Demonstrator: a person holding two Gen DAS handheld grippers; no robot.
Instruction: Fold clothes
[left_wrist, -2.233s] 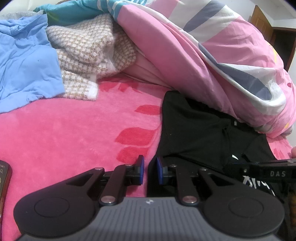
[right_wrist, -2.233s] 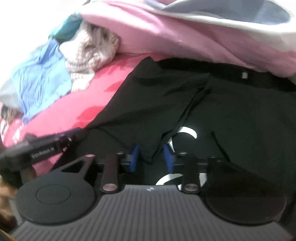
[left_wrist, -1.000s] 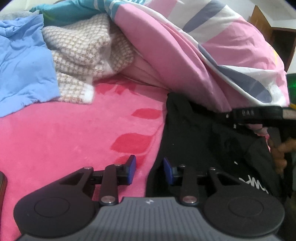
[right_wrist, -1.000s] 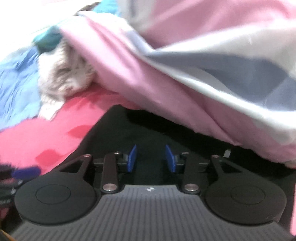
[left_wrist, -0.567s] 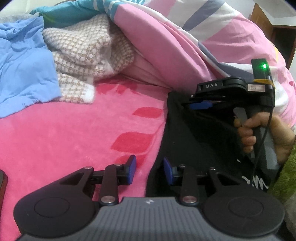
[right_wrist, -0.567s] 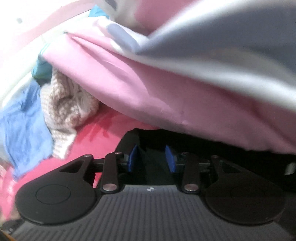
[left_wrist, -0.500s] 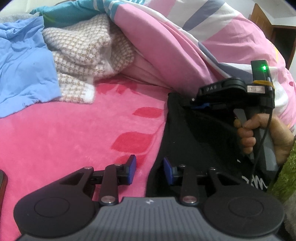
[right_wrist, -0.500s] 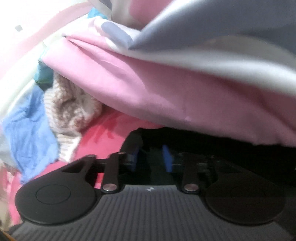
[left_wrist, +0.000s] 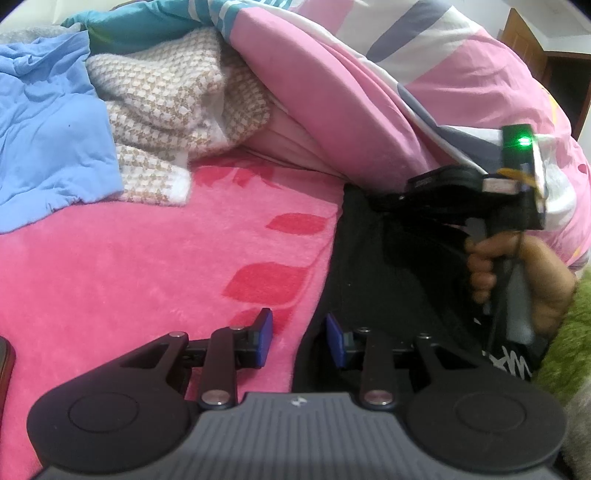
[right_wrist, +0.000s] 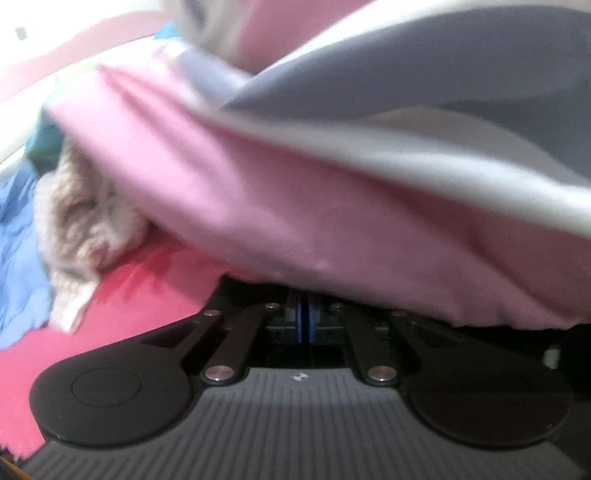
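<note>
The black T-shirt (left_wrist: 373, 280) lies flat on the pink fleece blanket (left_wrist: 147, 266), with its far end tucked under the edge of the big pink quilt (left_wrist: 369, 110). Its long side runs away from me, from my near end up toward that quilt. I can see a bit of white print on it low on the right.

My right gripper (right_wrist: 305, 322) is the one closer to the far end of the shirt. It sits right at the top corner, just under the quilt's hem. Its blue pads (right_wrist: 298, 325) are squeezed together with almost no gap. The black cloth is all around them there, so I think it has pinched the shirt's top corner, but that spot is dark and I cannot be sure. In the left view I can see a hand (left_wrist: 517, 280) holding that tool over the shirt.

My left gripper (left_wrist: 299, 336) waits at the near end. Its pads stand apart with nothing between them. The shirt's left edge runs just beside its right pad, and its left pad is over the pink blanket.

Farther off to the left are a checked knit sweater (left_wrist: 173, 107) and a blue garment (left_wrist: 48, 136), well away from the shirt.
</note>
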